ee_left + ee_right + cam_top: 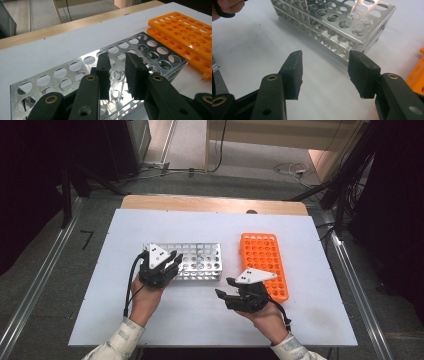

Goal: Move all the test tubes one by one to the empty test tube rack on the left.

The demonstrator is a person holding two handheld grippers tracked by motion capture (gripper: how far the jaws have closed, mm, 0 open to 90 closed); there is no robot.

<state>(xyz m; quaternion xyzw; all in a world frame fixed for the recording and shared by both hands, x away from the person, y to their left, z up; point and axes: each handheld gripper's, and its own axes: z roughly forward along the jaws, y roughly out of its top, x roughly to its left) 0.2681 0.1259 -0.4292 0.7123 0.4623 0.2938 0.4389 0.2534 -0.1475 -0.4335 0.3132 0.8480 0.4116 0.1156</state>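
clear tube [117, 82] stands upright in the metal rack [62, 75], left gripper [117, 72] jaws holding it.

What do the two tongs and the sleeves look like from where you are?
Both the left tongs and the right tongs are black, each topped by a grey three-cornered plate with small dark holes, and each trails a black cable. Their jaws are blocky black pads on arms with brass-coloured rivets. The person's sleeves are pale with a fine pattern.

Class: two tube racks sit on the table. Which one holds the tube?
The metal rack: a clear tube stands in it between the left gripper jaws; the orange rack looks empty.
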